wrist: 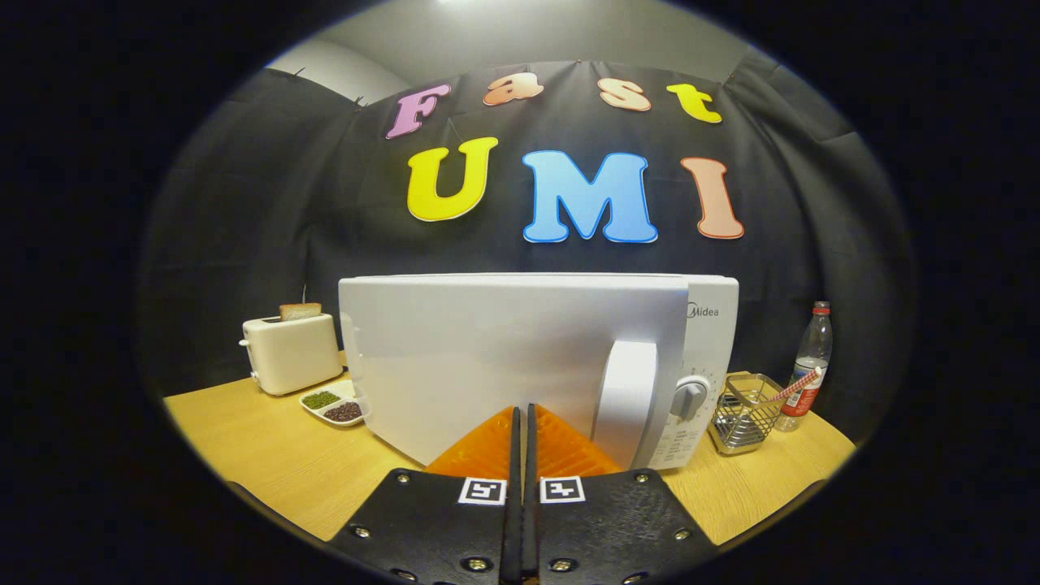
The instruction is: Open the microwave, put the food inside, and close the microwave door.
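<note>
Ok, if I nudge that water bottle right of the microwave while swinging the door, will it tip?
Probably. The water bottle is tall, narrow and upright near the table edge, beside the wire basket, so it looks top-heavy. Clear plastic suggests it is light. The gripper, fingers together, points at the microwave.

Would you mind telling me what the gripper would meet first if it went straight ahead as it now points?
Probably the closed white door of the white microwave, left of its white handle. The gripper looks shut, holding nothing; depth is unclear.

Bright overhead light, sharp focus, soft glare on the microwave (520, 357), fisheye-bent edges.
</note>
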{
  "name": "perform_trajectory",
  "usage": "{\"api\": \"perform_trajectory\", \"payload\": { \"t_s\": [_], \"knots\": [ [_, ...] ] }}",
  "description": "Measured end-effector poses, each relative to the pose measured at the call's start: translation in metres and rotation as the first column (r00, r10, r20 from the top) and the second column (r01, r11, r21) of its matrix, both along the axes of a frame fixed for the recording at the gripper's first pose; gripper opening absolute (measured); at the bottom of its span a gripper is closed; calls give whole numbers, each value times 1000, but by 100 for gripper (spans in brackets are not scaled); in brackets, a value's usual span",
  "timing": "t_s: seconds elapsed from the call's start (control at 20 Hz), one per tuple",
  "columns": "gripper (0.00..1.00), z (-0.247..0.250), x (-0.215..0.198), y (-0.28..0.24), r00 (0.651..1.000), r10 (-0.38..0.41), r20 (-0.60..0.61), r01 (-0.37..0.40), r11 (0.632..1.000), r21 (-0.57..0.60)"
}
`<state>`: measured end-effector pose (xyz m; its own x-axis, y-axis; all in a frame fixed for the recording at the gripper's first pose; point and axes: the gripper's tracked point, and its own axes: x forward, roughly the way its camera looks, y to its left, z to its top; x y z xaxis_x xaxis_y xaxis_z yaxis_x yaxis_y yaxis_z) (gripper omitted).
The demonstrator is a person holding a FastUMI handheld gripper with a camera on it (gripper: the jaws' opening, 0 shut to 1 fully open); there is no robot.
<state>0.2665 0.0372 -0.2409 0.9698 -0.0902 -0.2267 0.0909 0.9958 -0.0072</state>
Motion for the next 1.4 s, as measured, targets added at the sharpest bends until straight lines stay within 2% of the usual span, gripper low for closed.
{"api": "perform_trajectory", "payload": {
  "t_s": [0.35, 0.5, 0.6, 0.75, 1.1, 1.3, 1.4],
  "knots": [
    [1, -16, 43, -28, 997, -80, -6, 79, 995, -54],
    [1, -15, 47, -30, 996, -91, 8, 92, 985, -143],
    [2, -23, 45, -23, 997, -66, -32, 62, 993, -102],
    [1, -8, 22, -15, 999, -36, -37, 36, 999, -4],
    [1, 64, -72, -2, 997, 67, 46, -64, 996, -55],
    [1, 115, -136, -11, 992, 38, 118, -33, 998, -46],
    [1, 124, -165, -14, 993, 38, 115, -36, 999, -23]
  ]
}}
